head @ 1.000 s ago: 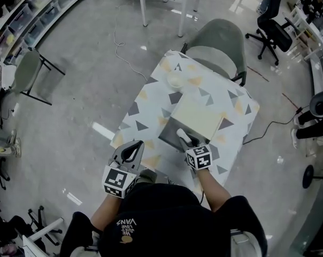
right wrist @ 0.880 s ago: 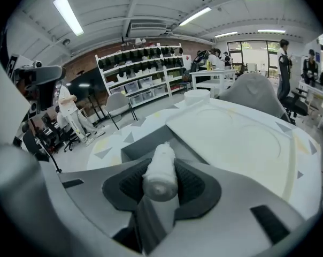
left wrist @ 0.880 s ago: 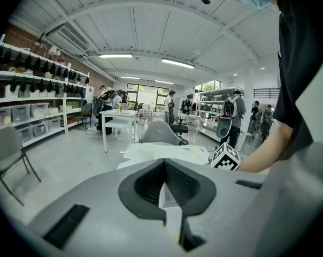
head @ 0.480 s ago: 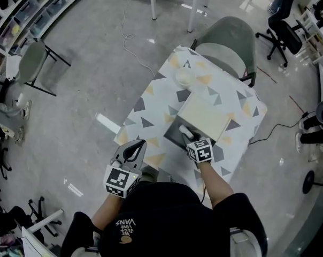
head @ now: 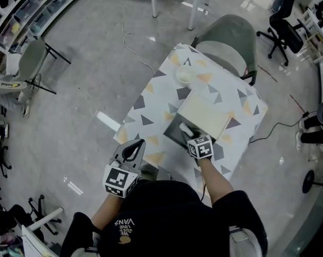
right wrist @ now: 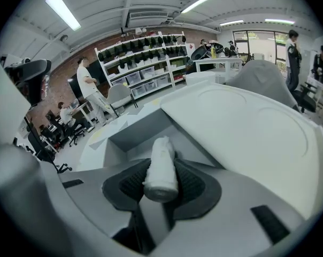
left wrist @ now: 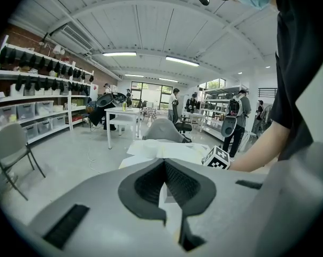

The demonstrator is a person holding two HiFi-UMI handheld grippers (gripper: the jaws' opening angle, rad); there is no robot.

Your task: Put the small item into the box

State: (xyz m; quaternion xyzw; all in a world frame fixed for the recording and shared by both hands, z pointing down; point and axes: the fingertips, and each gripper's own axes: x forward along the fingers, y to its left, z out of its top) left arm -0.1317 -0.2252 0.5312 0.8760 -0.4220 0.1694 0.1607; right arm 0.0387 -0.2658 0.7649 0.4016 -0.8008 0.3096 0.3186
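My right gripper (head: 186, 132) is shut on a small white rolled item (head: 184, 127) and hangs over the open grey box (head: 174, 134) on the patterned table (head: 151, 105). In the right gripper view the roll (right wrist: 161, 170) sits clamped between the dark pads (right wrist: 191, 183), its far end pointing into the box's hollow (right wrist: 132, 137). The cream lid (head: 204, 114) stands open behind the box and fills the right of that view as a wide pale lid (right wrist: 247, 127). My left gripper (head: 132, 145) hovers off the table's near left edge, jaws together and nothing in them (left wrist: 164, 163).
A white bowl (head: 184, 75) stands at the table's far end. A grey-green chair (head: 225, 36) is pushed up behind the table. Office chairs, a folding chair (head: 33, 58) and shelving ring the concrete floor. Several people stand in the background of both gripper views.
My right gripper has sunk a little toward the open box with the roll still in it. The left gripper has stayed where it was.
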